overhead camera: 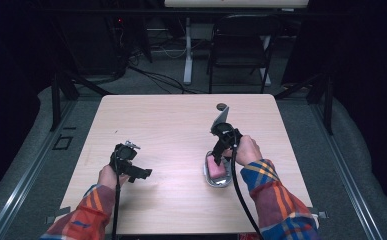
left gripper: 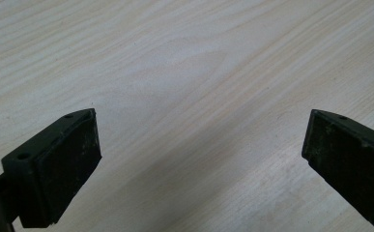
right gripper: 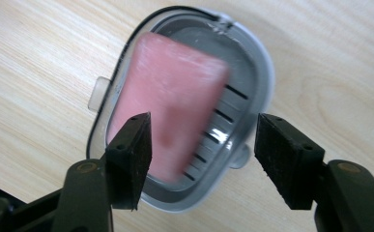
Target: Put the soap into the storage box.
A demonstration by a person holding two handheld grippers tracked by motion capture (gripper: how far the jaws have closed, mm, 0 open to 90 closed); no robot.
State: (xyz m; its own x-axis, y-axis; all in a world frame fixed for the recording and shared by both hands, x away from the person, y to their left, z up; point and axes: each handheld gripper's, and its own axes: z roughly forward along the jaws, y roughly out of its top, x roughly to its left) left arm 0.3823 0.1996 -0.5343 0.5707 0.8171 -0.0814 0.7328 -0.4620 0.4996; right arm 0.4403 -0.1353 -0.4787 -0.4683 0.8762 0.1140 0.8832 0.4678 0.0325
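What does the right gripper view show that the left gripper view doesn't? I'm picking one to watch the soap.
Right gripper view alone: a pink soap bar lying in a grey slotted soap dish, under the open right gripper. Left gripper view alone: the open left gripper over bare table, nothing between its jaws. Both share the light wood tabletop and two black jaws standing apart.

Wooden table [overhead camera: 171, 130] carries a soap dish [overhead camera: 216, 176].
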